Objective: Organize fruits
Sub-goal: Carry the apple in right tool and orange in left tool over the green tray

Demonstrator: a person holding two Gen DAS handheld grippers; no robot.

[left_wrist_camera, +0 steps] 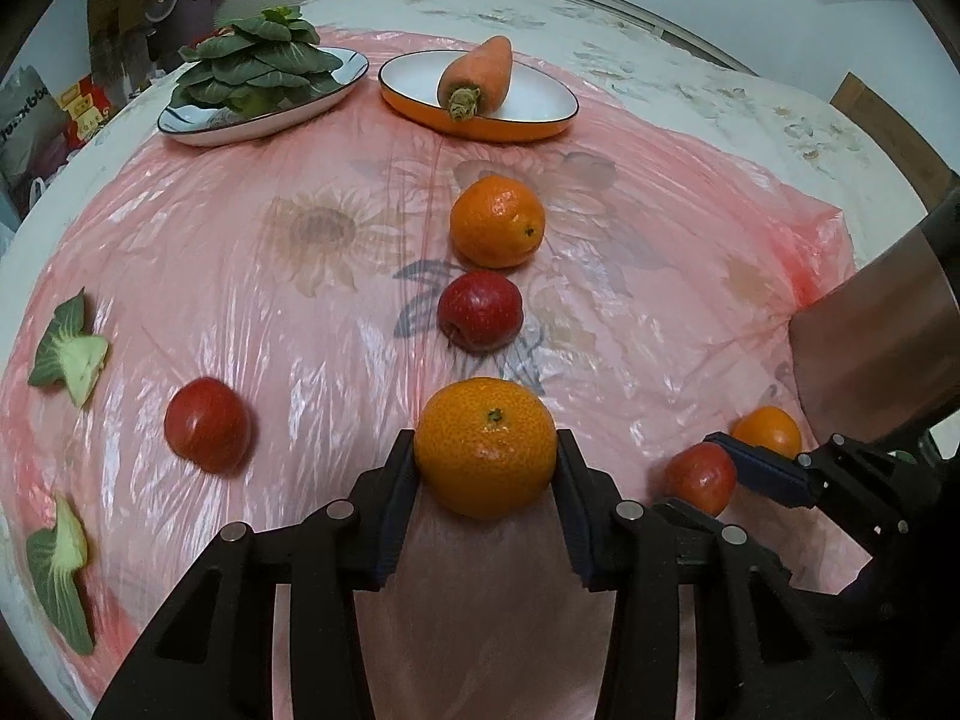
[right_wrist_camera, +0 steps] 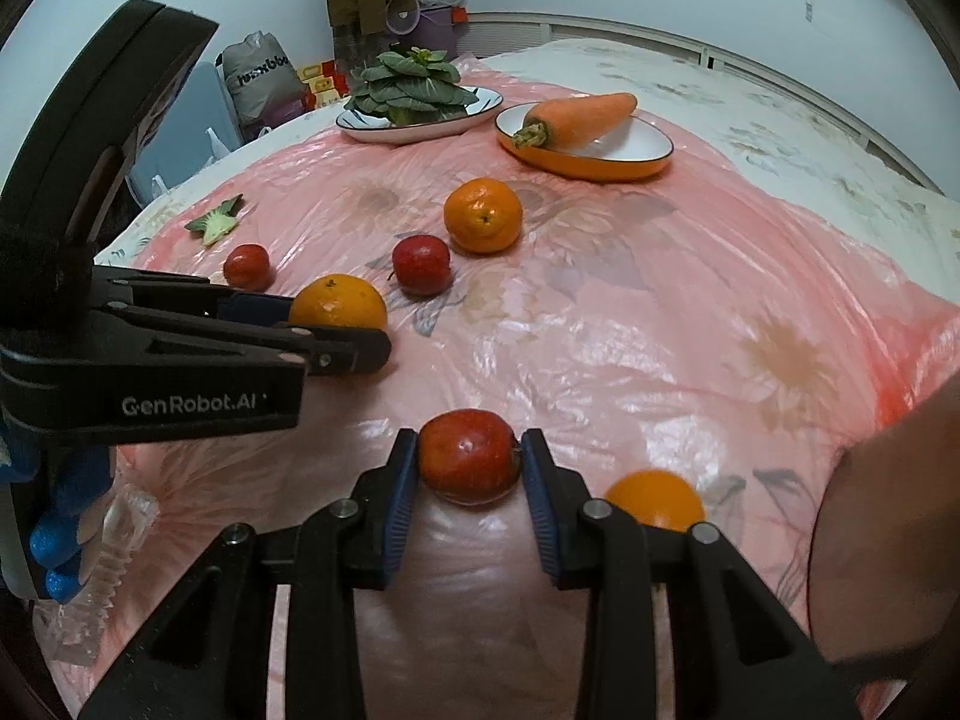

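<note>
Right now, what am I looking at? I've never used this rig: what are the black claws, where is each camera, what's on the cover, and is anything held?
There is no robot arm: a person carries a two-finger gripper in each hand, with a fisheye camera on each looking along its fingers.

Left wrist view: the left gripper is closed on an orange. The right gripper shows at that picture's right edge.

Right wrist view: the right gripper is closed on a red apple. Another orange lies just beside it.

Loose on the pink plastic cover: one more orange, two more apples, and two leaf scraps. At the far end, a plate holds greens and an orange dish holds a carrot.
</note>
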